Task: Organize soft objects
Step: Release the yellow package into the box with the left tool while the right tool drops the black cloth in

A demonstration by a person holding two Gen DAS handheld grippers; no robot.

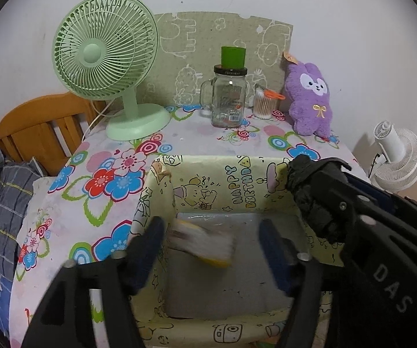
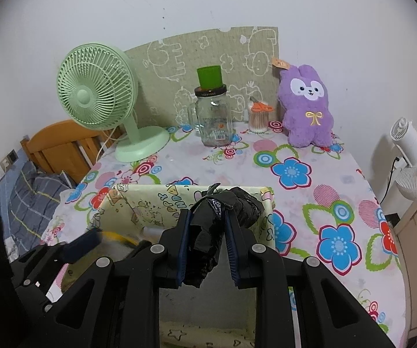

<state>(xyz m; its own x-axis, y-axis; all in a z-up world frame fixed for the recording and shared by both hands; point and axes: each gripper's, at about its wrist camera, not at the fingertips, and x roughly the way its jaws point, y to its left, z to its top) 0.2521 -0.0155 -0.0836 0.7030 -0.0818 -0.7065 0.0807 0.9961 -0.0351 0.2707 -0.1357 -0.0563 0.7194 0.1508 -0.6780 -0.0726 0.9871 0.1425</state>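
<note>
Box (image 1: 208, 174) open above; table centre seemingly clear

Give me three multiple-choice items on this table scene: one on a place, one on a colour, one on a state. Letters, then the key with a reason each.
1. Where does the green cup stand?
A. on the lid of the glass jar
B. inside the box
C. on the fan's base

2. What colour is the plush toy at the back of the table?
A. yellow
B. purple
C. white

3. How is the right gripper?
A. wide open and empty
B. shut on the fan's cord
C. shut on a black crumpled bag

Key: 1 A, the cup sits on the jar's dark lid in both views. 2 B, its fur is purple with a white face patch. 3 C, the blue pads press the black bag between them, above the paper-lined box.
</note>
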